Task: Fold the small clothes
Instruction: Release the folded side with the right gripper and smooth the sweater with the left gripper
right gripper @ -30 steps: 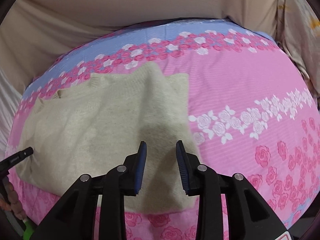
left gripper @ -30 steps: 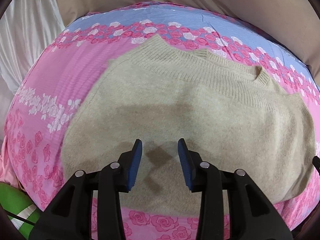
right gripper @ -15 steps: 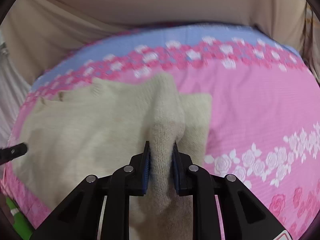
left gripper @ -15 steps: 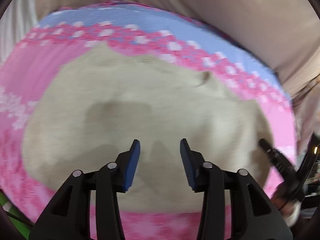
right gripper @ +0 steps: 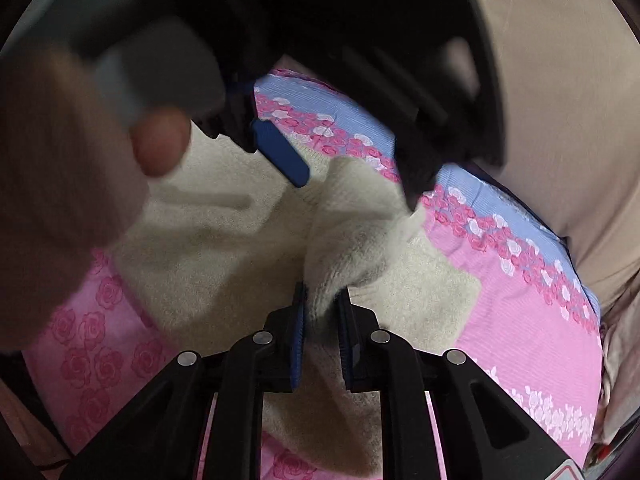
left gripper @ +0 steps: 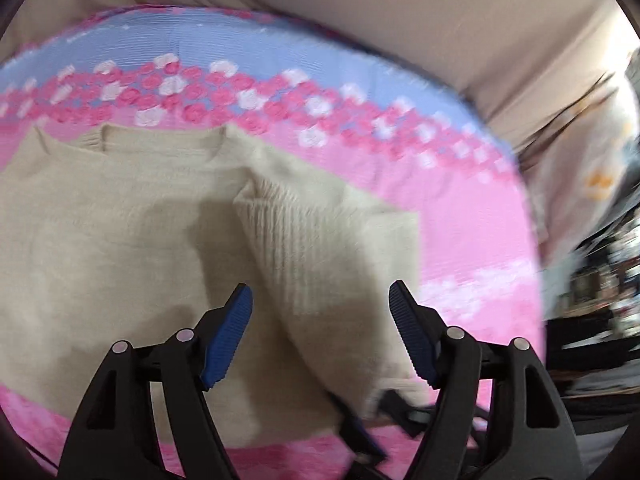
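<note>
Your right tongs [right gripper: 321, 312]: closing, pinching beige sweater [left gripper: 120, 240] fold | your left tongs [left gripper: 320, 308]: opening, holding nothing | floral bedsheet [left gripper: 460, 208] beneath.

My right gripper [right gripper: 322, 320] closing, pads pinching beige sweater [right gripper: 224, 248] fold (lifted off pink floral sheet [right gripper: 520, 320]); left gripper [right gripper: 344, 168] above, my hand [right gripper: 60, 200] blurred.
</note>
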